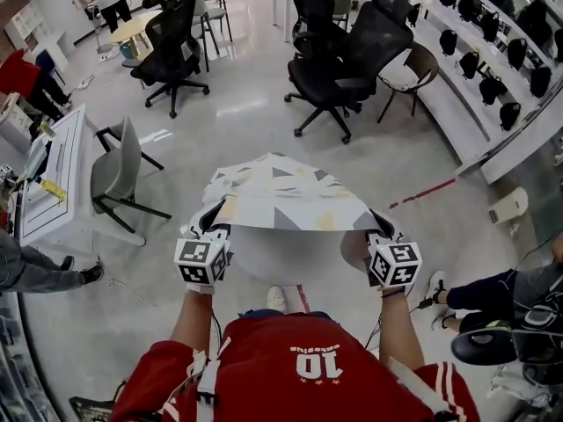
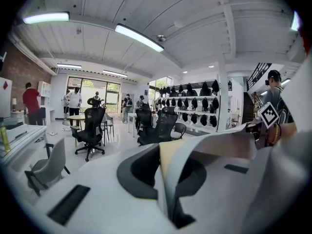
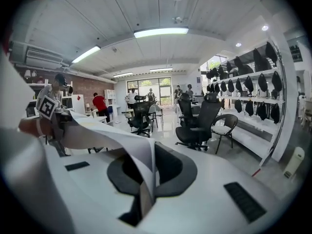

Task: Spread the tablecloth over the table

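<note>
The tablecloth (image 1: pixel 283 193), white with grey and pale yellow patches, hangs stretched in the air between my two grippers. My left gripper (image 1: pixel 209 225) is shut on its near left edge, and my right gripper (image 1: pixel 380 230) is shut on its near right edge. Under the cloth a round white table top (image 1: pixel 286 255) shows, mostly hidden by it. In the left gripper view the cloth edge (image 2: pixel 171 165) runs pinched between the closed jaws of the left gripper (image 2: pixel 169 189). In the right gripper view the cloth (image 3: pixel 122 143) folds down into the closed jaws of the right gripper (image 3: pixel 145 184).
Black office chairs (image 1: pixel 339 64) stand beyond the table, with another one (image 1: pixel 171 47) at the far left. A grey chair (image 1: pixel 119 170) and a white desk (image 1: pixel 53 178) are at the left. A seated person's leg (image 1: pixel 475 290) reaches in from the right.
</note>
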`<state>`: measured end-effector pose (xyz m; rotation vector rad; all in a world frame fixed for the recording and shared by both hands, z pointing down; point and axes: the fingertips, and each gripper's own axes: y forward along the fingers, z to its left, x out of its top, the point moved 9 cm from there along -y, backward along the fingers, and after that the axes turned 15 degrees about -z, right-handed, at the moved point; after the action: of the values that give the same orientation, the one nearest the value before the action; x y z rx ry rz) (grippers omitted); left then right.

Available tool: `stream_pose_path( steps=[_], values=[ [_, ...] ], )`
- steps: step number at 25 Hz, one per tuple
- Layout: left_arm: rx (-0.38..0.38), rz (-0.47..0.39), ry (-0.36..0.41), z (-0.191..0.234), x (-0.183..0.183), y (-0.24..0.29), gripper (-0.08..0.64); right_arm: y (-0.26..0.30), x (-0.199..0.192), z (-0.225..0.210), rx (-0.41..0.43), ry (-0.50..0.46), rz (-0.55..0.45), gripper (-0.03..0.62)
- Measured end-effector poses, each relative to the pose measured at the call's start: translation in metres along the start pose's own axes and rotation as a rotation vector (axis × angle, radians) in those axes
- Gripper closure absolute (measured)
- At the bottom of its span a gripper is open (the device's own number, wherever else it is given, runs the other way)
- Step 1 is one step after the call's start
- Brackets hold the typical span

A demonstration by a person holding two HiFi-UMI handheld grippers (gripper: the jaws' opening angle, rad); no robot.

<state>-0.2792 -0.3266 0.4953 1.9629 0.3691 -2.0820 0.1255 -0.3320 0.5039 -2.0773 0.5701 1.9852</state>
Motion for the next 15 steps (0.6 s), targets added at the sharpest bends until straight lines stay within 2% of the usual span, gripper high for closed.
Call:
stream_pose_path(
  steps=[6, 15],
  values=[
    [0.052, 0.016, -0.075, -0.008, -0.019, -0.011, 0.549, -0.013, -0.023, 0.000, 0.029, 0.061, 0.030, 0.575],
    [0.097, 0.089, -0.057, -0.026, -0.050, -0.038, 0.546, -0.036, -0.061, 0.001, 0.066, 0.083, 0.097, 0.574]
  ],
)
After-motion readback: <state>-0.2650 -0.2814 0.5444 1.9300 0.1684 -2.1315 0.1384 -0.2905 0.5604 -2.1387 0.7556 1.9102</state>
